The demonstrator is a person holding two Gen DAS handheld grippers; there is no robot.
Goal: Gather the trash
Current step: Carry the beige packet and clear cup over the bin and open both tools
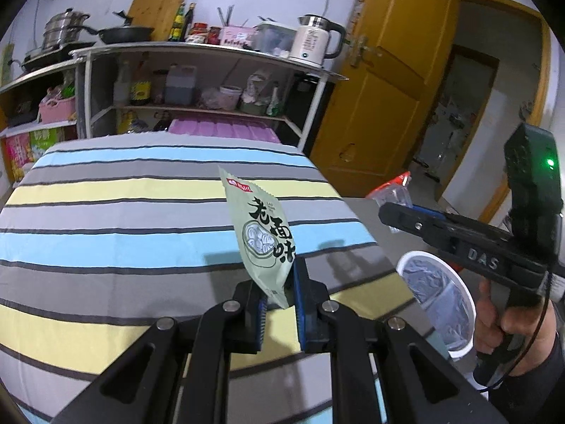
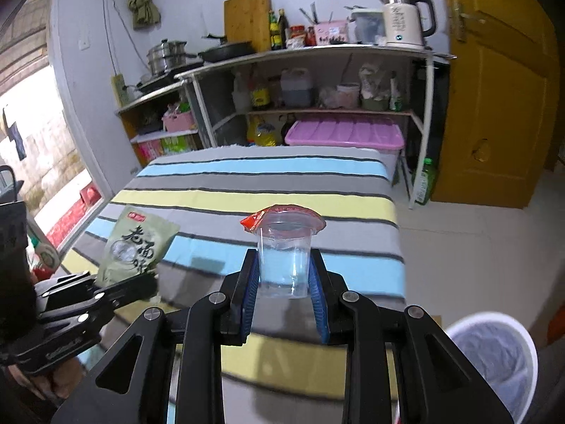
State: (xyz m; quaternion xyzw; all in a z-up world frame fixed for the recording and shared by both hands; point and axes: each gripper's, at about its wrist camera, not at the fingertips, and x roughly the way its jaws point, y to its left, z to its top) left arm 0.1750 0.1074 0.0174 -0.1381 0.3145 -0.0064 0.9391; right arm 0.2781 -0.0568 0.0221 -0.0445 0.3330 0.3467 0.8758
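- Carrying step in hand: both pieces of trash lifted clear of the striped surface [image 1: 106, 190].
- Left tongs [image 1: 279, 304] clamped on the lower edge of the green snack wrapper [image 1: 263, 233], held upright above the stripes.
- Right tongs [image 2: 284, 282] clamped on the clear plastic cup [image 2: 284, 258] with its red peeled lid [image 2: 282, 213].
- Next, by judgement: swinging both over the white bin [image 2: 494, 357] on the floor, low at the right, then releasing.
- Bin lined with a grey bag; nothing discernible inside.
- Cup apparently empty.

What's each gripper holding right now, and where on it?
Left gripper pinches the green snack packet at its bottom corner. Right gripper clamps the clear plastic cup by its lower sides.
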